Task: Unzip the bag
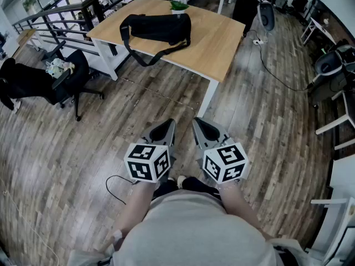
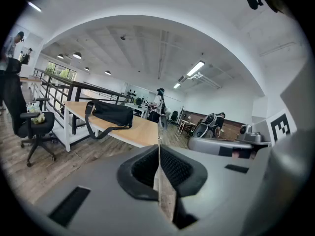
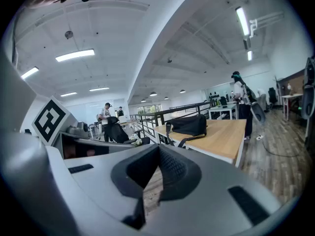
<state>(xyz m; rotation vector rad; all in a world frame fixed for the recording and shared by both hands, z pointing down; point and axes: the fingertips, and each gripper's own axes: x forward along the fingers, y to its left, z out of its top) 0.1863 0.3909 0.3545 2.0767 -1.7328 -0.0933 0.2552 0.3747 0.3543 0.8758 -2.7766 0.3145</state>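
Standing well back from the desk (image 1: 224, 46), we hold both claws low in front of the body over the plank floor (image 1: 83, 148), and neither carries anything: the left claw (image 1: 165, 127) has its jaws drawn together with only a thin seam between the pads, and the right claw (image 1: 202, 127) is likewise closed on nothing. The bag (image 1: 160, 27) lies lengthwise on the far part of the desk, near the corner by the railing (image 1: 61, 15), and its strap (image 1: 145, 59) loops off it and droops over the desk's near edge. We judge it a soft black fabric bag, slumped rather than boxy, probably light, so it should give and wrinkle under any push and is likely to slide on the smooth wood if we tug at it one-handed. We cannot make out the zip or its pull from here; they are too small at this range. Our thinking is that one claw should pinch a fold of fabric close to the end of the zip to anchor the bag and keep the track taut, while the other takes the small pull tab squarely and draws along the track. The strap is a poor hold, since it would only drag the whole bag toward the edge.
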